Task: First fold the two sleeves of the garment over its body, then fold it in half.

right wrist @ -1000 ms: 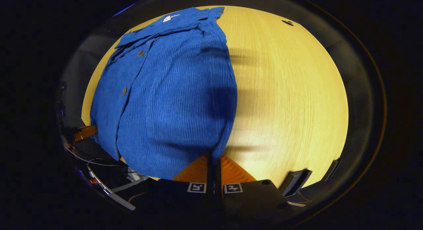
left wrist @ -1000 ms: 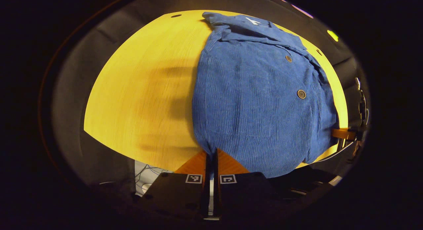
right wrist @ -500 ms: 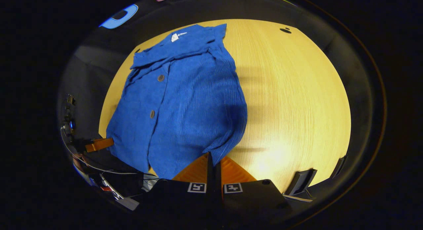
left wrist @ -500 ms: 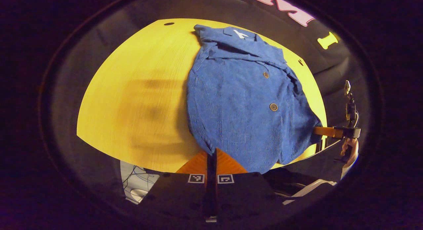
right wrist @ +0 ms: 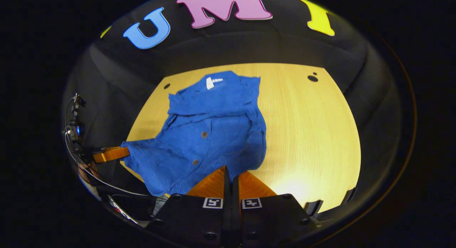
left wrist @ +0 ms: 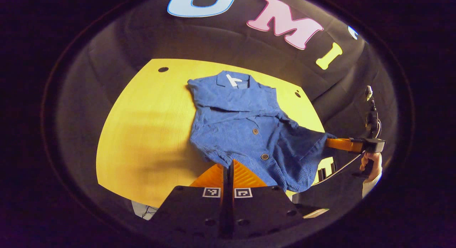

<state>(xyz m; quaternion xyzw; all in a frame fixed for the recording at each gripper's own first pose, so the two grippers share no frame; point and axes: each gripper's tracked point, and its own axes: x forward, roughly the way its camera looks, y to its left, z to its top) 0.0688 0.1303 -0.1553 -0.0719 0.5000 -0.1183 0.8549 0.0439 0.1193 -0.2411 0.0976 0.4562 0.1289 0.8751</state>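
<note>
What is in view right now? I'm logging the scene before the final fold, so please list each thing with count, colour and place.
Garment: one, blue corduroy with buttons, collar end lying on the table, near hem lifted off it by both grippers.
Table: one, light wood, beneath the garment, with small dark holes near its far corners.
Booth wall: one, black cloth, behind the table.
Left gripper: one, fingers closed on the garment's near hem; seen farther off in the right gripper view.
Right gripper: one, fingers closed on the other hem corner; seen farther off in the left gripper view.
Hand: one, holding the right gripper, light sleeve cuff below it.
</note>
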